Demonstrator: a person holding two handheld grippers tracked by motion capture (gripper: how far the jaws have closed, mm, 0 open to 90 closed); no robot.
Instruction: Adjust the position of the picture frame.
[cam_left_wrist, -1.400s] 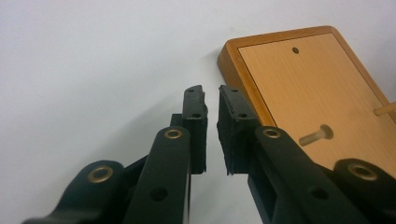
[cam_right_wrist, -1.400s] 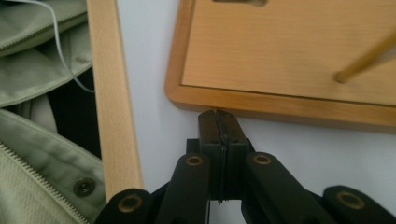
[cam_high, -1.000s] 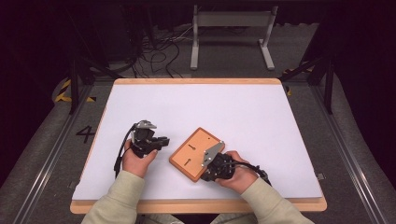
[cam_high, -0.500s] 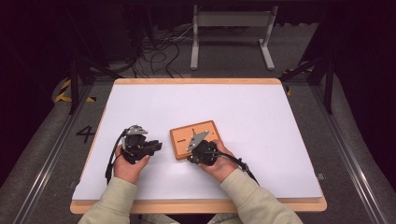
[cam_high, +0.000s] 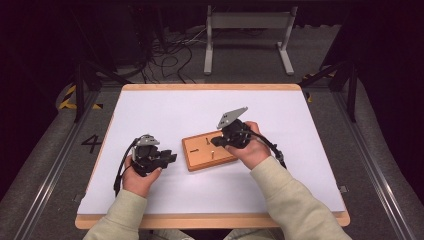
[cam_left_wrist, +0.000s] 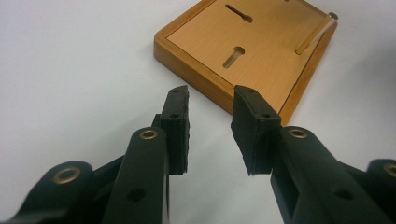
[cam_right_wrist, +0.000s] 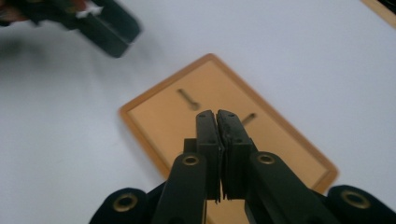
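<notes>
While the flat rectangular board of orange-brown wood (cam_high: 207, 150) lies on the white table top (cam_high: 165, 110), a little nearer the front edge than the back and close to the middle between the left and right edges, both hands work beside it. The board has a raised rim and keyhole-shaped slots cut into its face, seen clearly in the left gripper view (cam_left_wrist: 254, 51), and it sits flat, turned slightly askew to the table's edges.

The right gripper (cam_high: 216, 142), black with a grey three-cornered plate on top, hangs over the board's right end in the high view. In the right gripper view (cam_right_wrist: 217, 122) its jaws stand pressed together with nothing between them, pointing down at the board's slotted face, above it rather than touching it.

The left gripper (cam_high: 171, 157), also black, is held just left of the board, near the table's front-left part, its tips aimed toward the board's left edge but apart from it. In the left gripper view (cam_left_wrist: 211, 103) its jaws have just been opening and now stand at a middling gap, with only bare white table and the board's near corner showing beyond them; nothing is between them.
</notes>
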